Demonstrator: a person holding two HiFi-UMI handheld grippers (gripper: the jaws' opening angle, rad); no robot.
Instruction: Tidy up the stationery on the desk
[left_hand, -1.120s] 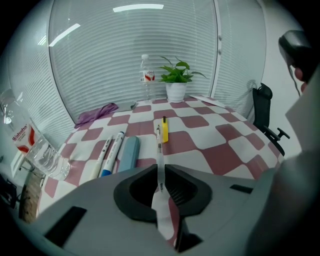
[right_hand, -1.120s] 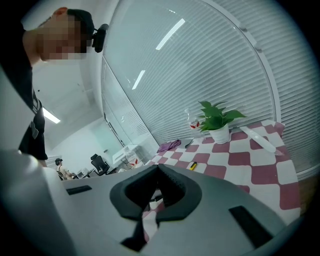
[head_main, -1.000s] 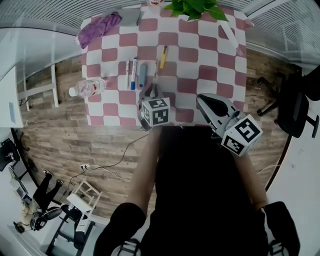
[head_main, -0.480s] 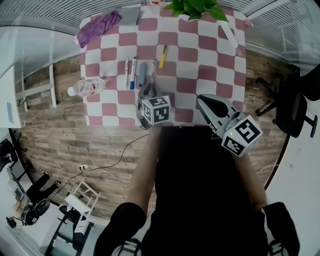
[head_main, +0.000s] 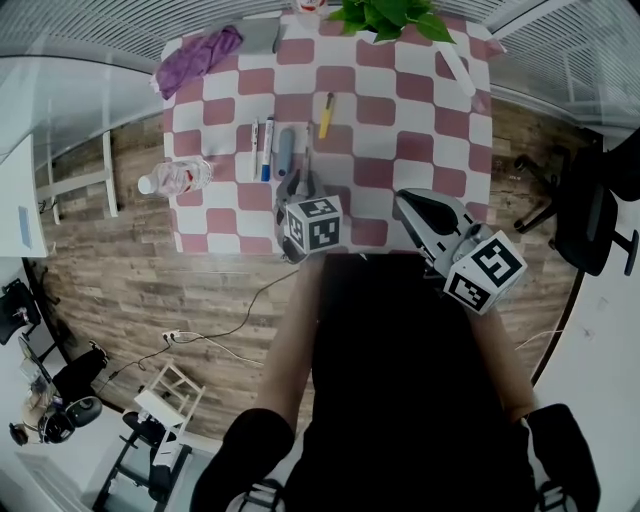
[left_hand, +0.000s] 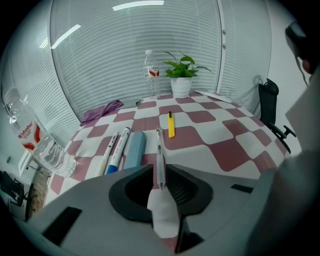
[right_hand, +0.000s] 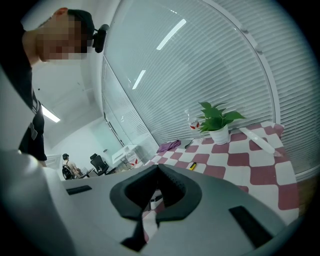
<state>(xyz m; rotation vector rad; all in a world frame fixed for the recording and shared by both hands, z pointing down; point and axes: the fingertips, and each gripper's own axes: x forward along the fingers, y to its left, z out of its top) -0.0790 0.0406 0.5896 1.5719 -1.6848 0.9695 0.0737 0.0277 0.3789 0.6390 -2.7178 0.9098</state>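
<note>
Containers first: I count two clear water bottles. A crumpled one (head_main: 175, 177) lies on its side at the desk's left edge, and an upright one (left_hand: 150, 70) stands at the far end, just beside a white pot (left_hand: 181, 86) holding a green plant (left_hand: 184, 65). Can't tell what's in either bottle. For stationery there are four writing things plus one grey-blue case (left_hand: 135, 149). My left gripper (left_hand: 160, 167) is clamped on the thin clear pen (left_hand: 160, 150), tip pointing away over the checkered cloth (head_main: 400, 130). Just left of it, in a row, are the case, a blue-ended marker (left_hand: 119, 147) and a white pen (left_hand: 107, 152). A yellow pen (left_hand: 171, 125) lies a bit further out. One purple rag (left_hand: 102, 111) sits at the far left corner. My right gripper (right_hand: 158, 167) is closed on nothing at the near right edge.
</note>
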